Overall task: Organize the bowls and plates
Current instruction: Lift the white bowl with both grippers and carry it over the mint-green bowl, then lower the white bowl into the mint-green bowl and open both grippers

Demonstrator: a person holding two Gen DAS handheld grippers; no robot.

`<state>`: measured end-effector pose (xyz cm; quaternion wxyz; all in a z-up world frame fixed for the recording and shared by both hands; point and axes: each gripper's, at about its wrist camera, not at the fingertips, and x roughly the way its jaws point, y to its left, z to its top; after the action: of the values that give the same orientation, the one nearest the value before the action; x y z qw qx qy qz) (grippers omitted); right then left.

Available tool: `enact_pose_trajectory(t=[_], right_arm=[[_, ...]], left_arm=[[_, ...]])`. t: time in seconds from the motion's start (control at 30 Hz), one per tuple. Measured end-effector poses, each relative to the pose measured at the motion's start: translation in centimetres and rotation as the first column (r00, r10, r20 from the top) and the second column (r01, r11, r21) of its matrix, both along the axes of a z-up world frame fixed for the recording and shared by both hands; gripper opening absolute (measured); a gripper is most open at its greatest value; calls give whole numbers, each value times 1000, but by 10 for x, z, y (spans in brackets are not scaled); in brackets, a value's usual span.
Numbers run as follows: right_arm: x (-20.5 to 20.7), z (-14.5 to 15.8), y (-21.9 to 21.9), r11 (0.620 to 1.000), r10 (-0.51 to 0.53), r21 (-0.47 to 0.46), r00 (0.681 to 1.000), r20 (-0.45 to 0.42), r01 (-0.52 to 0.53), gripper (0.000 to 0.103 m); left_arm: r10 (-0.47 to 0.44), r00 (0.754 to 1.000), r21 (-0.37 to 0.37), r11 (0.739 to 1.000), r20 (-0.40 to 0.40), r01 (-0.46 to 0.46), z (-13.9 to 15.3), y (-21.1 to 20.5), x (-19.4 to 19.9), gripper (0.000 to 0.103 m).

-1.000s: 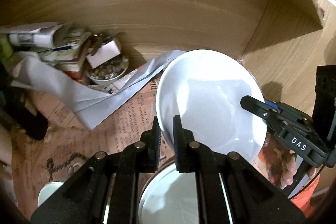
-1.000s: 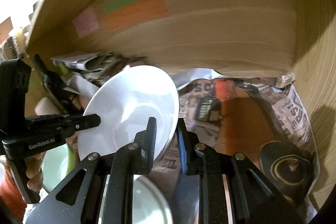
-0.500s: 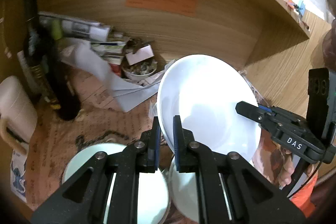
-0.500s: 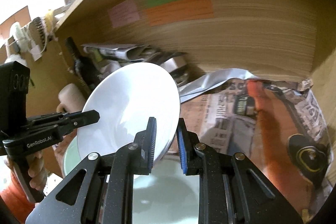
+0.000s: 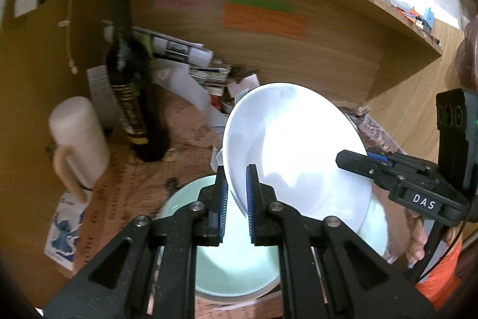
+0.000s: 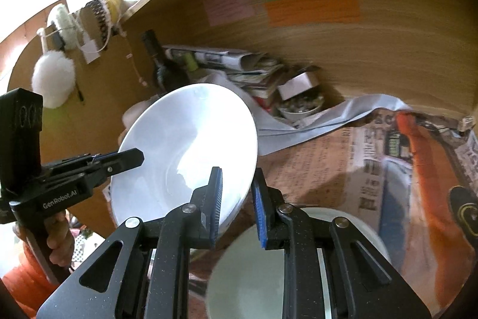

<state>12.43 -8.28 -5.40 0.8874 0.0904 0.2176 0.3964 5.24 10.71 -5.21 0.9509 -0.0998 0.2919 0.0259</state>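
Note:
A white plate (image 5: 292,151) hangs tilted above the table, carried between both grippers. My left gripper (image 5: 237,193) is shut on its near left rim, blue pads pressing either side. My right gripper (image 6: 237,199) is shut on the opposite rim of the same white plate (image 6: 185,151). Each gripper shows in the other's view: the right gripper (image 5: 355,162) reaches in from the right, the left gripper (image 6: 131,159) from the left, both with hands on the handles. Under the plate sits a pale green bowl (image 5: 236,268), and a pale dish (image 6: 248,274) lies below the right gripper.
Newspaper (image 6: 343,169) covers the table inside a wooden alcove with a shelf above. A dark bottle (image 5: 131,97) and a white mug (image 5: 80,139) stand at the left. Stacked papers (image 5: 194,65) and a small cluttered bowl (image 6: 301,106) sit at the back wall. A dark lid (image 6: 466,211) lies far right.
Both grippers carried the plate leftward and back from the wall. The bottle and mug came into view, and the pale green bowl now lies under the plate.

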Motion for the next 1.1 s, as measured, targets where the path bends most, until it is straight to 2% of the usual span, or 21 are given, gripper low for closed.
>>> enact_pose_trajectory(t=[0.4,0.83,1.1], right_arm=[[-11,-13,39,996,82,-17,996,-31,-82,19],[-5,-33,61,993,100,-57,990,-98,-106,19],[-1,-38,64,990,106,-76,987,-118,-115,19]], left_arm=[[54,998,-21,998,-45,-54,-26,30,-28,9],[62,991,-54,996,-116,-69,-58,41,-24,9],[72,989,-23,997,-131,-76,-67,39,-24,9]])
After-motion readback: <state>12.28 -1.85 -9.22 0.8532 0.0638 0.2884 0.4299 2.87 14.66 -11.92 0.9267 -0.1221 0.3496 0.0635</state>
